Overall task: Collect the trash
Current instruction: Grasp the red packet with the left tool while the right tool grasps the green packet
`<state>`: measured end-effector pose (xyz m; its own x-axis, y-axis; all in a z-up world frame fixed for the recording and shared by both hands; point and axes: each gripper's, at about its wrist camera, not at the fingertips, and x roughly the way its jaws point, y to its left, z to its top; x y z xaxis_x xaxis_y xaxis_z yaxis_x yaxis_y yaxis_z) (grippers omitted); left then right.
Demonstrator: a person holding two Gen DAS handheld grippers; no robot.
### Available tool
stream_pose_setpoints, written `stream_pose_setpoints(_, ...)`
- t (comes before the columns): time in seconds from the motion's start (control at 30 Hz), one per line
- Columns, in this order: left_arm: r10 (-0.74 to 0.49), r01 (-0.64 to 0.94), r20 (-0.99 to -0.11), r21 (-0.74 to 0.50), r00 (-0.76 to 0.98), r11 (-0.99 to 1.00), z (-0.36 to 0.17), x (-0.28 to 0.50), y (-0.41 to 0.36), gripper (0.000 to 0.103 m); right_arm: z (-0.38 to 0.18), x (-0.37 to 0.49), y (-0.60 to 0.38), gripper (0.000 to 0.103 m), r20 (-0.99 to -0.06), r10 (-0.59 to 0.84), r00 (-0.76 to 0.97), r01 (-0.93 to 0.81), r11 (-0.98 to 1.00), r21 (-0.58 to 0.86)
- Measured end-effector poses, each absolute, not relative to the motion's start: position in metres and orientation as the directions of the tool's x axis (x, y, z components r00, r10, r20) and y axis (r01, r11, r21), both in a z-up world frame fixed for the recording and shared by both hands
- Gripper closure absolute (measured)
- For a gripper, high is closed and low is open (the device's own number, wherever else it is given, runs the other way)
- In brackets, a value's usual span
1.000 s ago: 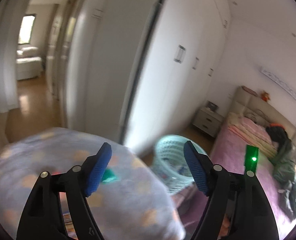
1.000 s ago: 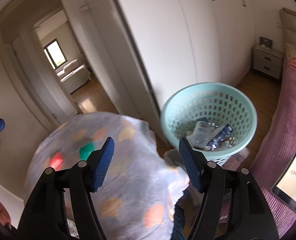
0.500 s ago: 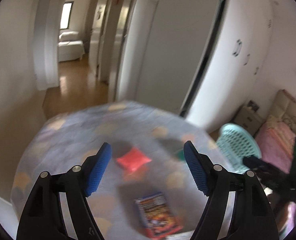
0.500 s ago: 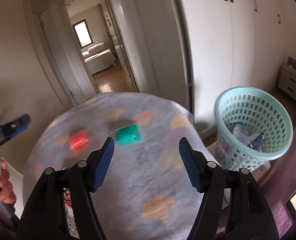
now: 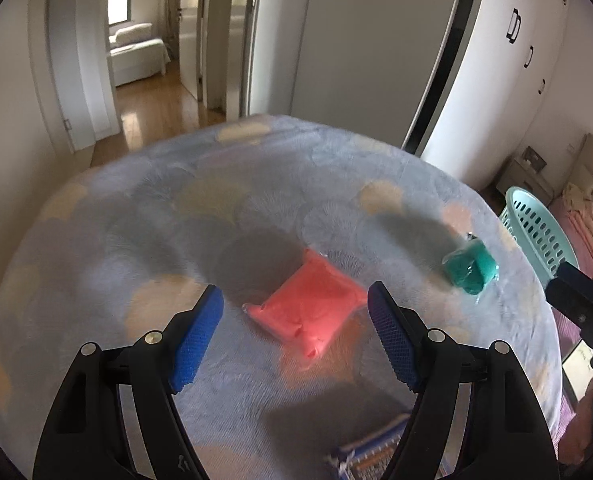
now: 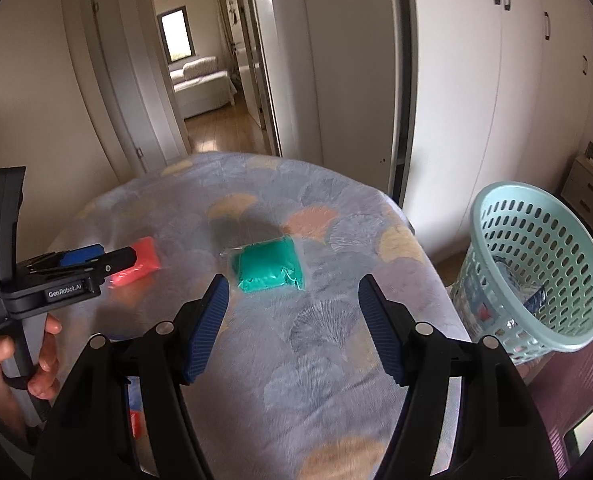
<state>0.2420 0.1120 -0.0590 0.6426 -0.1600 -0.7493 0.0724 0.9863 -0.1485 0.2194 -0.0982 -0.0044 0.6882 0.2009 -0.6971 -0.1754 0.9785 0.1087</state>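
A red packet lies on the round table's patterned cloth, just ahead of my open, empty left gripper. A green packet lies to its right near the table edge. In the right wrist view the green packet sits just ahead of my open, empty right gripper, and the red packet is partly hidden behind the left gripper. A mint plastic basket with trash inside stands right of the table; it also shows in the left wrist view.
A printed snack packet lies at the table's near edge below the left gripper. White wardrobe doors stand behind the basket. An open doorway leads to another room. A nightstand is at the far right.
Both grippers have swung left from the basket and bed to face the table. The red packet now lies between the left fingers' line and the green packet before the right gripper.
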Motion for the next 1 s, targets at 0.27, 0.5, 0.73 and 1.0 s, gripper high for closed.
stream_pose_setpoints(0.27,-0.145,0.085,-0.758,-0.118,0.636,0.989,-0.073,0.241,0.108,0.043,-0.029,0.252,-0.077,0.037,-0.744,0.221,0.63,-0.194,0.973,0.125)
stream_pose_setpoints(0.5,-0.109,0.095,-0.737,-0.061,0.668,0.994,-0.07,0.234,0.098,0.056,-0.044,0.267,-0.064,0.035,-0.763,0.201,0.615,-0.188,0.976,0.106)
stream_pose_setpoints(0.73,-0.085,0.091,-0.732,-0.031,0.676,0.995,-0.068,0.234,0.091,0.057,-0.049,0.273,-0.061,0.045,-0.778,0.18,0.602,-0.177,0.98,0.091)
stream_pose_setpoints(1.0,-0.067,0.075,-0.716,-0.021,0.695,0.997,-0.065,0.229,0.092,0.058,-0.044,0.261,-0.055,0.054,-0.739,0.178,0.65,-0.207,0.977,0.053)
